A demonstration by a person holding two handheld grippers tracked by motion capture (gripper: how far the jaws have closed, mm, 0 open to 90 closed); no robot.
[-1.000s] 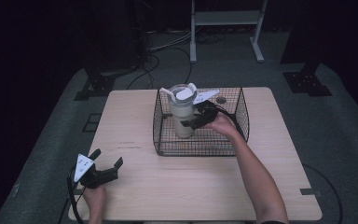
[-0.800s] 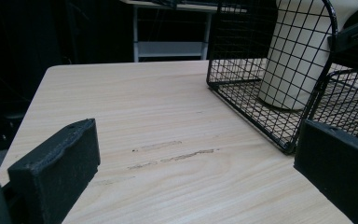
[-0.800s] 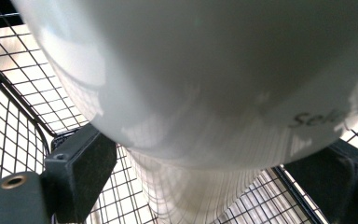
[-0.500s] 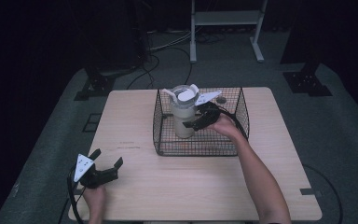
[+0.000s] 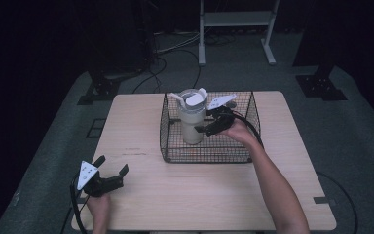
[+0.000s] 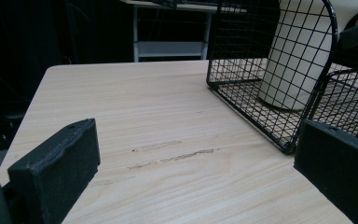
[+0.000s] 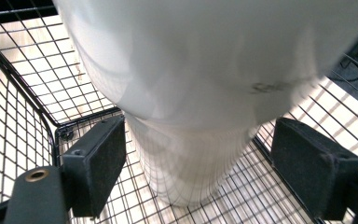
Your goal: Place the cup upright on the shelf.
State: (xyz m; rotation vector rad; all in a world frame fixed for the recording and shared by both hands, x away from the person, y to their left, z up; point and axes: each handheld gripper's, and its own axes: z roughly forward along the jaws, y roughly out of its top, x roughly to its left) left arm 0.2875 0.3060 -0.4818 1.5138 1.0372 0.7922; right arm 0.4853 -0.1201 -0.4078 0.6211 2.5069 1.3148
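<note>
A tall white bottle (image 5: 191, 119) with a lidded top stands upright inside a black wire basket (image 5: 207, 156) at the middle of the wooden table (image 5: 199, 195). My right gripper (image 5: 205, 124) reaches into the basket from the right. It is open, with one pad on each side of the bottle's (image 7: 191, 93) lower body and a small gap at each pad (image 7: 98, 163). My left gripper (image 5: 111, 165) rests near the table's front left corner, open and holding nothing. In the left gripper view, the basket (image 6: 270, 116) and bottle (image 6: 298, 56) lie ahead to the right of the left gripper (image 6: 196, 172).
A metal stand (image 5: 236, 19) and loose cables (image 5: 170, 48) lie on the dark floor beyond the table's far edge. Bare tabletop (image 6: 135, 121) stretches between the left gripper and the basket. A faint scuff mark (image 6: 172, 156) crosses the wood.
The right gripper has shifted only slightly beside the bottle. The left gripper, the basket and the bottle have stayed in place.
</note>
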